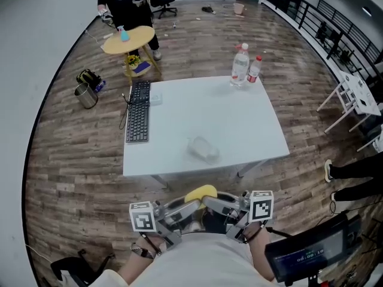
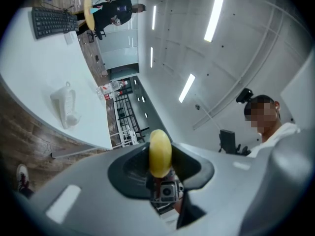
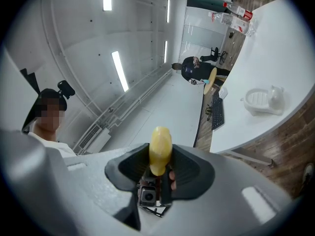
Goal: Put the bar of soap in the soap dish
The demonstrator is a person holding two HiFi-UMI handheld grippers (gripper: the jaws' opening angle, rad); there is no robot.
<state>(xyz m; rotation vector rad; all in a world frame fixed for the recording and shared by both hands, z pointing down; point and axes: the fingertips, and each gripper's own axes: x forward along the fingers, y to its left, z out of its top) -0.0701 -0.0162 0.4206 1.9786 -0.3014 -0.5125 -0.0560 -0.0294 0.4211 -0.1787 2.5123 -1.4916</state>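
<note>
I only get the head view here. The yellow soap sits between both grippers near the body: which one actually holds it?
Observer: Both. The left gripper view shows the left gripper clamped on the bar of soap, edge-on.
Operator: And the right?
Observer: Its own view shows the right gripper clamped on it from the opposite side.
Operator: Anything in the dish?
Observer: No; the right gripper view shows the soap dish with its ribbed floor bare.

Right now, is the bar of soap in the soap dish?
No, the bar of soap is clamped between the left gripper and right gripper, short of the soap dish.
</note>
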